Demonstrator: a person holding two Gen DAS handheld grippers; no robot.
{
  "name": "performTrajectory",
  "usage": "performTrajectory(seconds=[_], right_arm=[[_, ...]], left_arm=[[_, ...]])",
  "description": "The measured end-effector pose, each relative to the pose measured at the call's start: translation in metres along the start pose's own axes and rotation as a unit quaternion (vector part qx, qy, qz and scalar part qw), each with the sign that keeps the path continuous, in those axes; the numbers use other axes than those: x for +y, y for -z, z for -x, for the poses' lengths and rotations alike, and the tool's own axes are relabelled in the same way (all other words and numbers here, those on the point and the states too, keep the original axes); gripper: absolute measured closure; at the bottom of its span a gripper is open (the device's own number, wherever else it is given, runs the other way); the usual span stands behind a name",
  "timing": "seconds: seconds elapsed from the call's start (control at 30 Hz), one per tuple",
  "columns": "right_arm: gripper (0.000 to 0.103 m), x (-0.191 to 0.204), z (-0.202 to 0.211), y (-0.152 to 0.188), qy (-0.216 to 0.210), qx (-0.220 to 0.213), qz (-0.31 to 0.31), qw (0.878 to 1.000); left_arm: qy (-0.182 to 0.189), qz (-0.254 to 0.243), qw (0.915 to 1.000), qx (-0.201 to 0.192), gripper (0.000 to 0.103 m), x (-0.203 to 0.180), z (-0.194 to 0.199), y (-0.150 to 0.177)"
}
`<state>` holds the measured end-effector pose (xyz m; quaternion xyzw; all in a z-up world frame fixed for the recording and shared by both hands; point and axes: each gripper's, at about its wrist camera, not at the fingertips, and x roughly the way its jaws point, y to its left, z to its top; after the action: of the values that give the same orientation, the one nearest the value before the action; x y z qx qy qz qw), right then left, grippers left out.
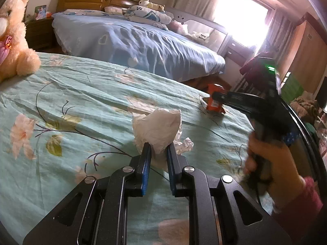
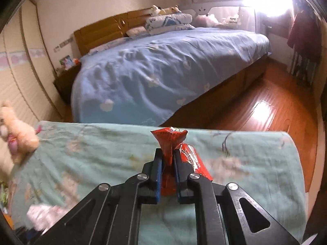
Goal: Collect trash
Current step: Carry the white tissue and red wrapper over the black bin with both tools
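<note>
We hold two tongs, one in each hand. The left gripper (image 1: 159, 147) has its two blue fingers (image 1: 145, 159) pressed on a white tissue (image 1: 158, 127), so it is holding that tissue. The tissue sticks up from between the fingers, just above the green bed sheet (image 1: 85, 94). A second, smaller crumpled tissue (image 1: 185, 145) lies on the sheet, just to the right of the fingers.

From the left wrist view we count things, going left to right. At the far left sits one fluffy cream toy bunny (image 1: 14, 38) on the sheet. In the middle are the two white tissues. Further right is one red snack wrapper (image 1: 214, 102), and the right gripper (image 1: 216, 98) has it in its tips. The person's right hand (image 1: 269, 159) holds that tool.

In the right wrist view, the right gripper (image 2: 168, 159) is squeezed shut on the red snack wrapper (image 2: 169, 143). The wrapper is pinched in the middle, with its top fanning out above the fingers and more of it bulging out to the right. It is held over the green sheet (image 2: 102, 149), near the far edge.

Behind our bed there is one big bed with a blue cover (image 2: 163, 65). The floor (image 2: 255, 106) beside it is shiny brown wood.
</note>
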<state>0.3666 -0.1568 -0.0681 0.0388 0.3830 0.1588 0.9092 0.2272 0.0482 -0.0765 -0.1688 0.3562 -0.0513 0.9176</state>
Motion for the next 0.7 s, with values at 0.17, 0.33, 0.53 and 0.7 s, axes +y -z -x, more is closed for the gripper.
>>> performTrajectory(seconds=[0.17, 0.33, 0.53, 0.7], right_arm=[[0.093, 0.003, 0.06, 0.038, -0.049, -0.01, -0.031, 0.998], [0.093, 0.001, 0.112, 0.079, -0.069, -0.01, -0.061, 0.996], [0.093, -0.012, 0.163, 0.125, -0.068, -0.011, -0.092, 0.993], [0.093, -0.024, 0.196, 0.149, -0.048, -0.026, -0.108, 0.993]], left_arm=[[-0.012, -0.012, 0.9999, 0.001, 0.089, -0.005, 0.0, 0.001], [0.014, -0.02, 0.9996, 0.014, 0.089, -0.024, 0.015, 0.018], [0.051, -0.055, 0.9968, 0.028, 0.089, -0.068, 0.039, 0.049], [0.075, -0.079, 0.9933, 0.037, 0.089, -0.099, 0.052, 0.067]])
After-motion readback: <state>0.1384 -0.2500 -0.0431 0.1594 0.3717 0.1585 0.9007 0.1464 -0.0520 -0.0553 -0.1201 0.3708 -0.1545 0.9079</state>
